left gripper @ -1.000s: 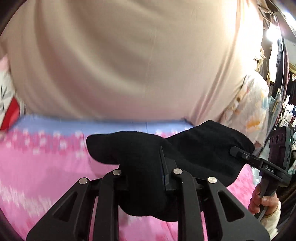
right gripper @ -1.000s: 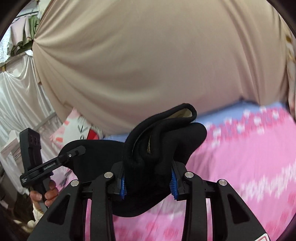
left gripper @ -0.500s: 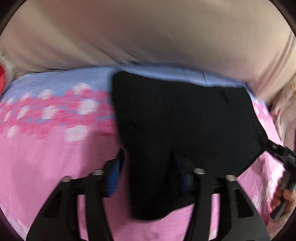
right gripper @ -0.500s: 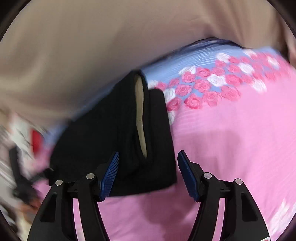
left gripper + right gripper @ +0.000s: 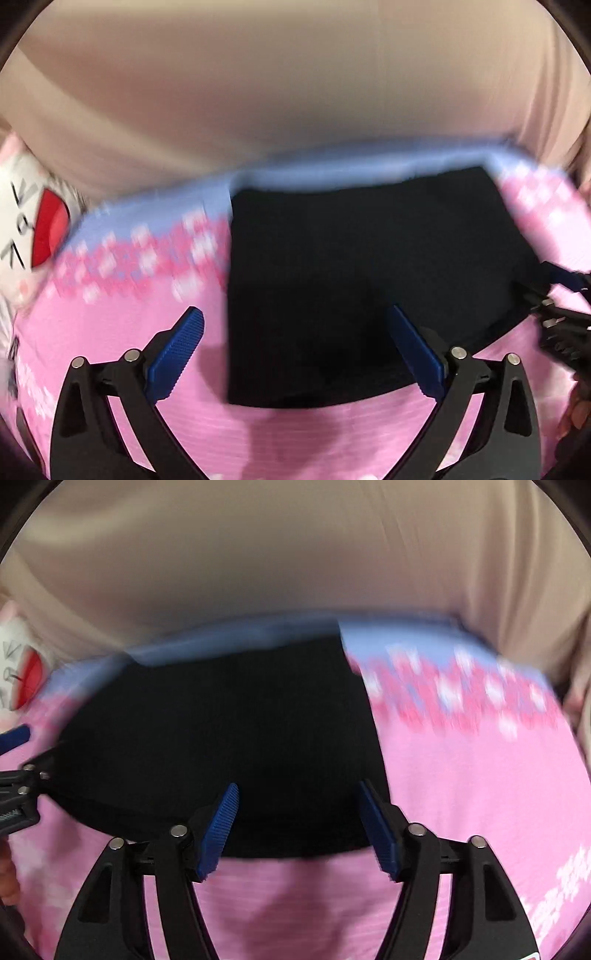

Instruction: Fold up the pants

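The black pants lie folded flat in a rough rectangle on the pink floral bedsheet. My left gripper is open and empty, its blue pads spread over the near left part of the pants. My right gripper is open and empty above the near right edge of the pants. Each gripper shows at the side edge of the other's view: the right gripper and the left gripper. Both views are motion-blurred.
A beige curtain hangs behind the bed. A white pillow with a red mark lies at the far left. The sheet has a blue band with roses along its far edge. Pink sheet lies right of the pants.
Both grippers held the pants bunched up in the air, then laid them flat on the sheet, opened, and let go. Both jaws are now wider.
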`<act>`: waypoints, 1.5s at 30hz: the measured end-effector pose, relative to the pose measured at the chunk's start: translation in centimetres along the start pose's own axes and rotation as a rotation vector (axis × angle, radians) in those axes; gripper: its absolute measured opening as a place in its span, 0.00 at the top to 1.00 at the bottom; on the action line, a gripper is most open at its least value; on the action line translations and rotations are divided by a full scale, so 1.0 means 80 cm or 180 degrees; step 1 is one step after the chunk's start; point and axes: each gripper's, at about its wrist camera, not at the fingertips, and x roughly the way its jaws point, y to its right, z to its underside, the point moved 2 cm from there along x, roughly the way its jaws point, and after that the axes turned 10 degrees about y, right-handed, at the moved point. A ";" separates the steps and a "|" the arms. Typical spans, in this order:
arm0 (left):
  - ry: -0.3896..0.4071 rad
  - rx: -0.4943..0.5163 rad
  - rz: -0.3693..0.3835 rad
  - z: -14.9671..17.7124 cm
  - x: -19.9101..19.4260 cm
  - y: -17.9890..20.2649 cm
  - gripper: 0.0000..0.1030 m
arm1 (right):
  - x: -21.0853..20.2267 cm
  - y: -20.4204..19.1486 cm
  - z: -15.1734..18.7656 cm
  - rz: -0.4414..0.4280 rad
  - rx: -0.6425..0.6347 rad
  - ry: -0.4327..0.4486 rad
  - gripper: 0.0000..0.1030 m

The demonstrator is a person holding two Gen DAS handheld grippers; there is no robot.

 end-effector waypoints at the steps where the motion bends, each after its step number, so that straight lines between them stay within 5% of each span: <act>1: -0.0028 -0.0040 0.0010 0.008 0.005 -0.002 0.04 | -0.008 0.004 -0.005 -0.0034 0.0106 -0.0031 0.37; 15: 0.0321 -0.0201 -0.0017 -0.002 -0.107 -0.022 0.05 | -0.148 -0.053 -0.023 0.0274 -0.0261 0.0624 0.20; 45: 0.0460 -0.0202 0.0013 0.067 -0.207 -0.030 0.05 | -0.223 -0.099 0.037 0.0133 -0.0182 0.0653 0.17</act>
